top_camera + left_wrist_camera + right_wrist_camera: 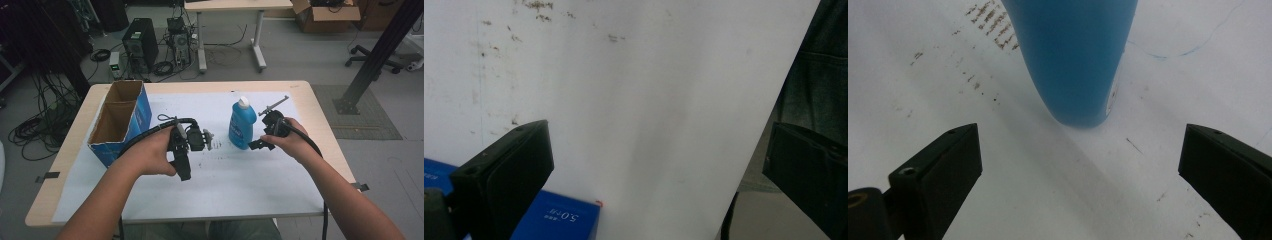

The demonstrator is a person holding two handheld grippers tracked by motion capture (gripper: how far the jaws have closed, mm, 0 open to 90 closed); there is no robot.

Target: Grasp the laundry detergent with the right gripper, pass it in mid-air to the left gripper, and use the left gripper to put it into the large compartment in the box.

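A blue bottle (242,125) with a white cap stands upright on the white paper sheet (240,185) near the table's middle. My right gripper (258,143) is just to its right, held by the person's right hand. In the right gripper view the right gripper (1078,170) is open, and the bottle's base (1073,65) stands a short way ahead between the lines of the jaws, untouched. My left gripper (186,150) hovers left of the bottle in the person's left hand. In its own view the left gripper (659,170) is open over bare paper with nothing between the jaws.
An open blue cardboard box (120,122) stands at the table's left, and its corner (559,217) shows in the left gripper view. The paper carries dark scuff marks (983,15). On the floor beyond the table are a computer tower (140,42), cables and another desk (230,6).
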